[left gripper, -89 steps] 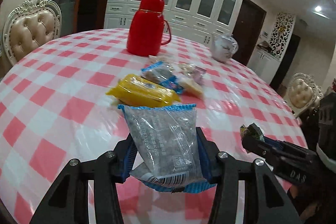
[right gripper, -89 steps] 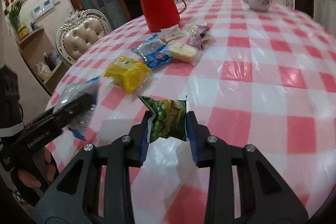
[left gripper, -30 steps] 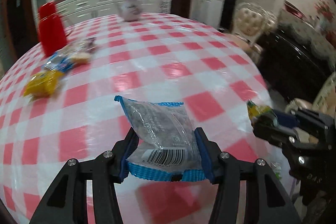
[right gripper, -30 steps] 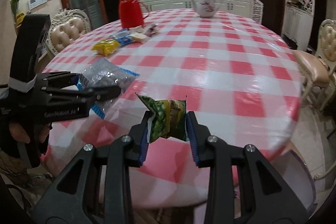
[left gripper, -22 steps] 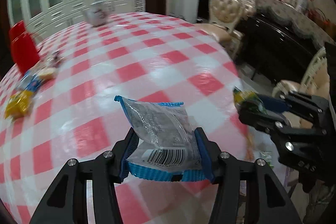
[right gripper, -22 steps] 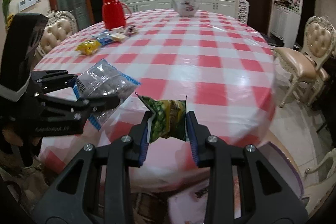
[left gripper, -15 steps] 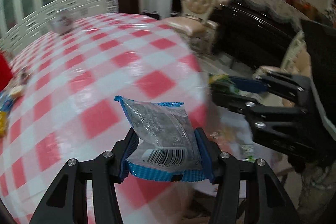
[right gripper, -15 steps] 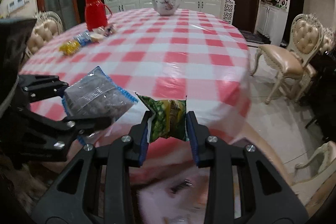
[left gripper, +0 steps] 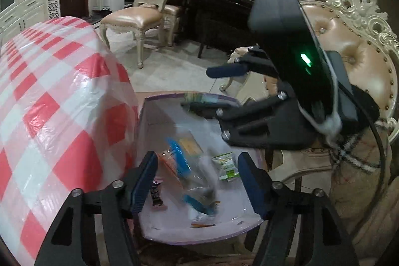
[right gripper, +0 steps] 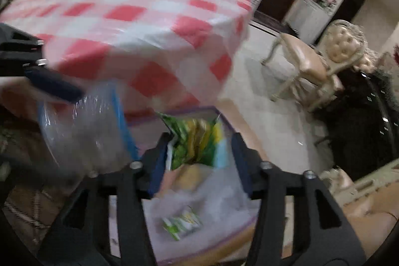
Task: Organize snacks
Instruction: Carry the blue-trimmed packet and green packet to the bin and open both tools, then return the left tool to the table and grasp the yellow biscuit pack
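Both grippers hang over the open purple-rimmed box [left gripper: 159, 233] at lower centre, beside the red-checked counter [left gripper: 49, 116]. Left gripper [left gripper: 197, 181] opening, the clear blue-edged snack packet [left gripper: 197, 181] loose between. Right gripper [right gripper: 199, 161] opening, the green-yellow snack packet [right gripper: 194, 141] slipping free.

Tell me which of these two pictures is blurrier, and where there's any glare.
Right wrist view: heavy motion smear across the checked tablecloth and clear packet. Left wrist view: sharper, only the falling packet in the bin streaks; glare on the tablecloth's plastic, fisheye bending at edges.
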A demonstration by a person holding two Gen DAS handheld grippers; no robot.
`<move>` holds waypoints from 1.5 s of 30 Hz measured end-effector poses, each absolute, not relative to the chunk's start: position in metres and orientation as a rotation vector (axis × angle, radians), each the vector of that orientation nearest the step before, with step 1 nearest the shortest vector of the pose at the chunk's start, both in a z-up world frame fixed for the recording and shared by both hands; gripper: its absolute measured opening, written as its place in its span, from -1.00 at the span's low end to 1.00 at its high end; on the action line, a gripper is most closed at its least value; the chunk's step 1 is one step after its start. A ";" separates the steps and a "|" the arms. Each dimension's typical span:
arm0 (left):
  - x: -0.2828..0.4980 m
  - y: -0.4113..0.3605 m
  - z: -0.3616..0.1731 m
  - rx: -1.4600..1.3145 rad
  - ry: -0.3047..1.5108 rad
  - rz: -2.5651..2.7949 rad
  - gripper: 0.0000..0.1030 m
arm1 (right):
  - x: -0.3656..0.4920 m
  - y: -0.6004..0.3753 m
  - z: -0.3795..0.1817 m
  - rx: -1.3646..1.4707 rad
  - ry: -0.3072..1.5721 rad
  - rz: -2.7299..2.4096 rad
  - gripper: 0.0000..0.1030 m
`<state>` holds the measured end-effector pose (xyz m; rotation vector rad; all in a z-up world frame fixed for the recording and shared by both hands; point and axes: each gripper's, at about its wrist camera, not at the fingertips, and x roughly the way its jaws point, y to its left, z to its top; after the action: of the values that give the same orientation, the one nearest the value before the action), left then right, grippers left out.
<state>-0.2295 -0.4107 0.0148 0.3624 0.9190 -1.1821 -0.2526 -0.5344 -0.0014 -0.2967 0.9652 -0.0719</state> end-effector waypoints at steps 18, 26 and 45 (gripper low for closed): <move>-0.095 -0.152 0.049 -0.101 0.844 -0.557 0.62 | -0.156 -0.424 0.049 0.082 0.781 0.120 0.32; -0.008 0.020 0.026 -0.420 0.931 -0.045 0.62 | -0.066 -0.287 0.045 -0.050 0.819 0.417 0.47; 0.128 0.038 0.011 -0.226 1.021 0.284 0.70 | 0.008 -0.230 0.015 0.180 0.852 0.558 0.48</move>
<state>0.1284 0.0385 0.0115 -0.2263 1.0209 0.2845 0.0076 -0.2303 0.0154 0.1798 0.8516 0.5578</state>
